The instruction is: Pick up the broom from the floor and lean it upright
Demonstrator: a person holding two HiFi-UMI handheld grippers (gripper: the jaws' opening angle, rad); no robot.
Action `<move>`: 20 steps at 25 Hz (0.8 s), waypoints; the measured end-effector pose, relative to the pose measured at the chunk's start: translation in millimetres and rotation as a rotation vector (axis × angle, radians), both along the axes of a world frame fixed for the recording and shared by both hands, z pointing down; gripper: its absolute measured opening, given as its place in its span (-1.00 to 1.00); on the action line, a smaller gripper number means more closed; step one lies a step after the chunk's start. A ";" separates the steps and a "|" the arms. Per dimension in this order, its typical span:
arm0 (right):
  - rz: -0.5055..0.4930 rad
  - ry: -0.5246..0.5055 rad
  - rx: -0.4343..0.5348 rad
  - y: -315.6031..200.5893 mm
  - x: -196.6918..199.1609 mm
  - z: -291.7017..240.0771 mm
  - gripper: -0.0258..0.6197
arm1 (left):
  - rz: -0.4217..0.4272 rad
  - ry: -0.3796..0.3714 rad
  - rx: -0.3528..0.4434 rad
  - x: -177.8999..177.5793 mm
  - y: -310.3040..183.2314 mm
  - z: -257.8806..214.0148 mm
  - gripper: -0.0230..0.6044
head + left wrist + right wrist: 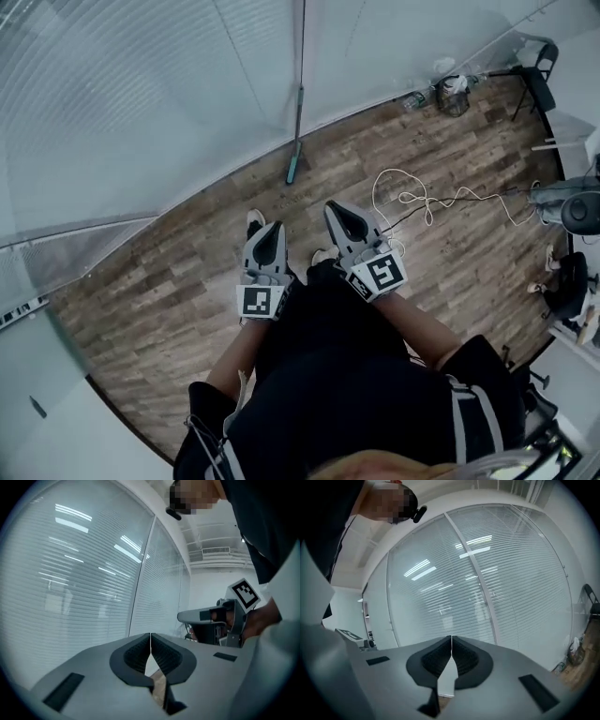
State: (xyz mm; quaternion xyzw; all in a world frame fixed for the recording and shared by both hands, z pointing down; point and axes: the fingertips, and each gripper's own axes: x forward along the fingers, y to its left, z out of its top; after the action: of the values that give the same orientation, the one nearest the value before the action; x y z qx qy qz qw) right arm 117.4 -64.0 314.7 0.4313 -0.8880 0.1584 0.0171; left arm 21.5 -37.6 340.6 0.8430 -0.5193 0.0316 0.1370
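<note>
Finds left gripper (270,231) and right gripper (339,213) both shut tight on nothing, well apart from broom (298,112). Notes broom upright against glass wall (141,112), head seemingly on floor (187,281). Recommends keeping clear and confirming the lean is stable.

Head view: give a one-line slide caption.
Broom leans upright against the glass wall; left gripper and right gripper, both shut and empty, hover over the wooden floor.
</note>
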 end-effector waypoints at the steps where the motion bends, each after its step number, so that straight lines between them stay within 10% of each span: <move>1: -0.023 -0.007 0.020 6.1 -1.2 -7.5 -0.86 | -0.033 0.016 0.020 2.2 5.2 -9.3 -0.86; 20: -0.163 0.027 0.249 90.7 -44.3 -73.2 -0.86 | -0.241 0.059 0.242 -4.5 71.0 -95.1 -0.86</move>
State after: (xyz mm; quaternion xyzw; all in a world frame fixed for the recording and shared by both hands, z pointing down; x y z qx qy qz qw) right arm 73.2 26.7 241.5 0.3584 -0.9326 0.0396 -0.0118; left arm 17.0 33.4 245.5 0.7854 -0.6124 -0.0726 0.0525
